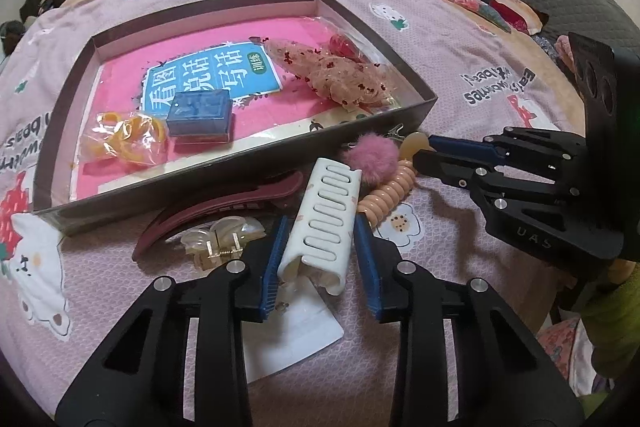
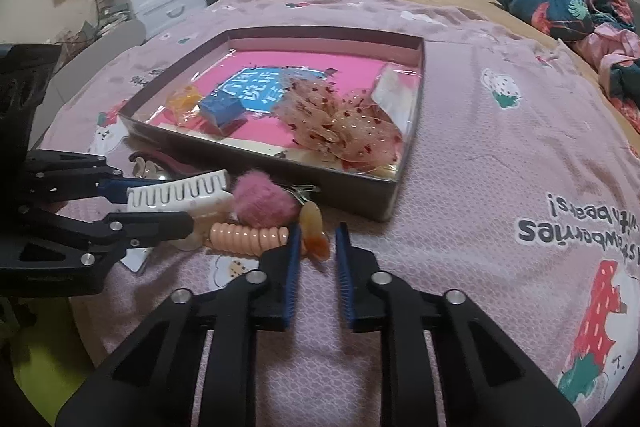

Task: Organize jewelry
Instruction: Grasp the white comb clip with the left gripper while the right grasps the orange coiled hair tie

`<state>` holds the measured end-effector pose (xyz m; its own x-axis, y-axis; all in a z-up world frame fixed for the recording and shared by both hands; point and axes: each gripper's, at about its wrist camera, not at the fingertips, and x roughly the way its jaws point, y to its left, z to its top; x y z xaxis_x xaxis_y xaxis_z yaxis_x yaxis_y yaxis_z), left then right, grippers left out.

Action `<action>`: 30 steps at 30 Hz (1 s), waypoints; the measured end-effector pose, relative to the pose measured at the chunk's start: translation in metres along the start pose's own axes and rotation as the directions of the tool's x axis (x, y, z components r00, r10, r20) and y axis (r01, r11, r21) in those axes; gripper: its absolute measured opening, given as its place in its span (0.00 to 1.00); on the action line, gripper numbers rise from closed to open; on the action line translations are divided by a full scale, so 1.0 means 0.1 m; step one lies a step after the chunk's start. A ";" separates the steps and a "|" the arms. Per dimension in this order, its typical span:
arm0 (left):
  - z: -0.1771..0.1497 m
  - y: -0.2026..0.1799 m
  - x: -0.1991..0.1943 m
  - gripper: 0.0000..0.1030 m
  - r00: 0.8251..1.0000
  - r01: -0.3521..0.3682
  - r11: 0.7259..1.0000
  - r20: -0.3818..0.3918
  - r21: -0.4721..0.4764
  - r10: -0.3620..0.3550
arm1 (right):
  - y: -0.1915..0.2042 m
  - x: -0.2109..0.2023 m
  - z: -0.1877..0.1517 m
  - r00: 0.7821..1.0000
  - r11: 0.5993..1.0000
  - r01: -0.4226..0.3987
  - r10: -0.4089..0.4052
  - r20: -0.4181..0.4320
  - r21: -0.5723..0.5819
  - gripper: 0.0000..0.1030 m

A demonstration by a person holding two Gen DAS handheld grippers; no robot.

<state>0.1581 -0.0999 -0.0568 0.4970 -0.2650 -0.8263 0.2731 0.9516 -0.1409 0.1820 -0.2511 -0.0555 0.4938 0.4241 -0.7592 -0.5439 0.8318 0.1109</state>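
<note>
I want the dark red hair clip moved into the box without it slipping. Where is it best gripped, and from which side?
Probably across the middle of the dark red hair clip, coming down from above. It lies flat on the blanket as a long, thin curve, so its narrow width suits the jaws. Its lower end by the clear claw clip is crowded, and the box wall lies close behind.

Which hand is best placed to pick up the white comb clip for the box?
Left. The left tongs already straddle the white clip; the right tongs are busy at the amber clip.
</note>
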 end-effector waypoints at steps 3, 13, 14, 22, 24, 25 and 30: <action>-0.01 0.00 0.00 0.20 1.000 0.008 1.000 0.003 0.002 -0.008 | 0.02 -0.01 -0.01 1.000 1.000 -0.002 0.002 0.003 -0.009 0.09; -0.03 -0.04 -0.07 0.19 1.000 0.016 1.000 0.027 0.003 -0.016 | -0.06 -0.22 -0.15 0.999 0.999 0.016 -0.017 0.029 0.040 0.08; -0.03 -0.05 -0.09 0.19 0.999 0.020 1.000 0.033 0.003 -0.020 | -0.08 -0.25 -0.17 0.999 0.999 0.022 -0.024 0.030 0.047 0.07; -0.01 -0.11 -0.27 0.18 0.996 0.035 0.999 0.080 0.005 -0.036 | -0.20 -0.46 -0.29 0.996 0.993 0.069 -0.074 0.046 0.096 0.07; 0.01 -0.09 -0.31 0.18 0.995 0.033 0.999 0.093 -0.002 -0.033 | -0.21 -0.50 -0.29 0.995 0.992 0.078 -0.084 0.053 0.102 0.07; 0.01 -0.07 -0.34 0.19 0.995 0.031 0.999 0.100 -0.008 -0.030 | -0.21 -0.53 -0.29 0.995 0.991 0.080 -0.086 0.057 0.104 0.07; 0.03 0.05 -0.44 0.18 0.991 0.017 0.999 0.131 -0.041 -0.012 | -0.19 -0.63 -0.26 0.992 0.991 0.086 -0.094 0.079 0.101 0.07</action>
<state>0.1402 -0.0836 -0.0197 0.5973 -0.2941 -0.7462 0.2476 0.9525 -0.1773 0.1437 -0.3024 -0.0265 0.5946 0.3707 -0.7135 -0.4283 0.8970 0.1091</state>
